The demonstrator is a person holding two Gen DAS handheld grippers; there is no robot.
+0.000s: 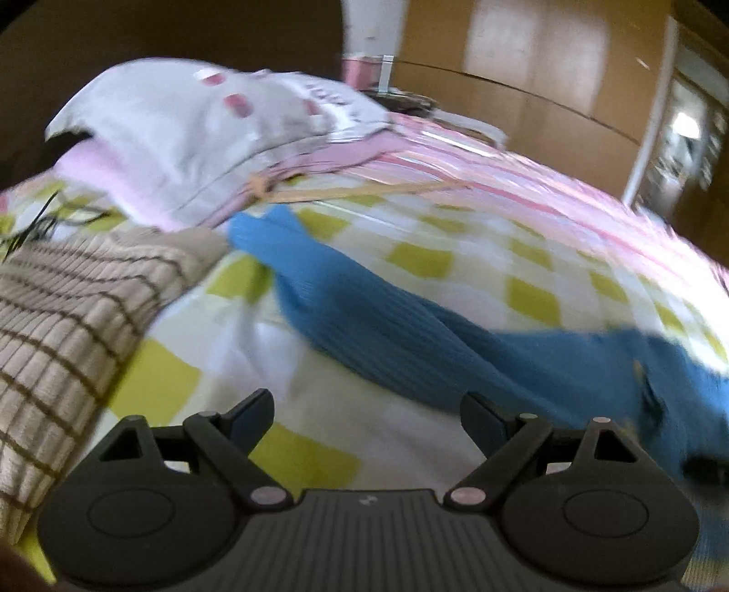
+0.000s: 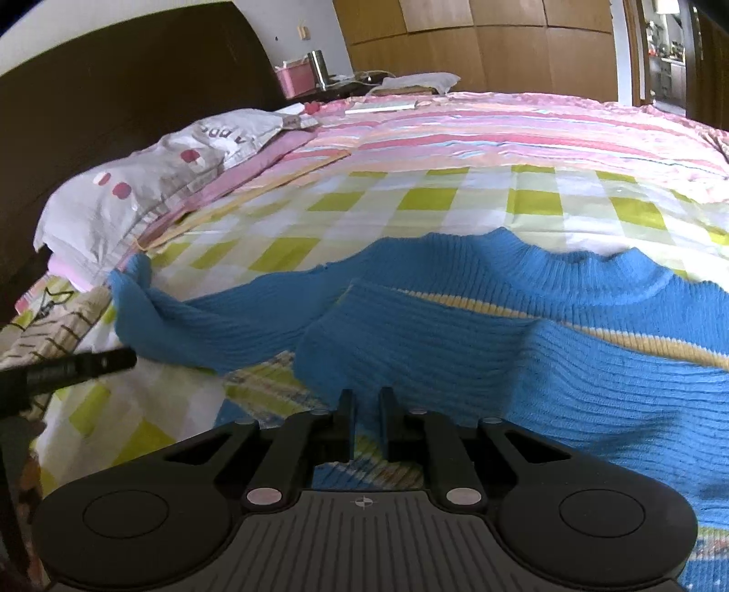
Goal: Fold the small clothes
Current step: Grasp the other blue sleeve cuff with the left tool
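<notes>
A small blue ribbed sweater [image 2: 478, 346] with a yellow stripe lies spread on the green-and-white checked bed sheet [image 2: 410, 200]. Its left sleeve [image 1: 364, 309] stretches out across the sheet toward the pillows. My left gripper [image 1: 367, 410] is open and empty above the sheet, just beside the sleeve. My right gripper [image 2: 364, 405] has its jaws close together on the sweater's near edge, with blue knit and a striped hem showing between the fingers. A finger of the left gripper [image 2: 77, 364] shows at the left of the right wrist view.
A beige grid-pattern cloth [image 1: 59, 328] lies at the left. Grey and pink pillows [image 1: 182, 132] sit against a dark headboard [image 2: 114, 91]. A pink striped blanket [image 2: 501, 132] covers the far bed. A bedside table with a pink box [image 2: 296, 82] and wooden wardrobes [image 2: 478, 41] stand beyond.
</notes>
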